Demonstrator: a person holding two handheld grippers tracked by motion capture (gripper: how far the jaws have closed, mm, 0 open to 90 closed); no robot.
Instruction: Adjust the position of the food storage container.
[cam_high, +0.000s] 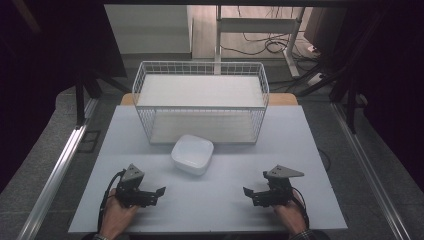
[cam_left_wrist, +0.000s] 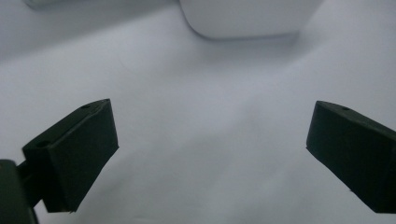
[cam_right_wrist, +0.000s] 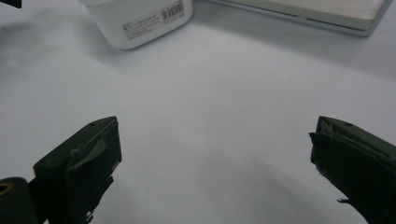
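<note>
A white square bowl (cam_high: 192, 154) with rounded corners rests on the white table (cam_high: 300, 140), just in front of a white wire shelf rack (cam_high: 200, 100). My left gripper (cam_high: 161, 192) lies low near the front left, held by a hand, jaws wide apart with nothing between them. My right gripper (cam_high: 246, 192) mirrors it at the front right, also open and empty. In the left gripper view the bowl (cam_left_wrist: 247, 18) lies ahead past the gripper (cam_left_wrist: 212, 140). In the right gripper view the bowl (cam_right_wrist: 140, 21), with a barcode label, is at upper left, beyond the gripper (cam_right_wrist: 215, 158).
The rack has two white shelf boards; its lower board edge (cam_right_wrist: 317, 11) lies on the table. Beyond the table stand a desk frame and cables (cam_high: 270, 45) on the floor. Metal rails (cam_high: 60, 165) run along both table sides.
</note>
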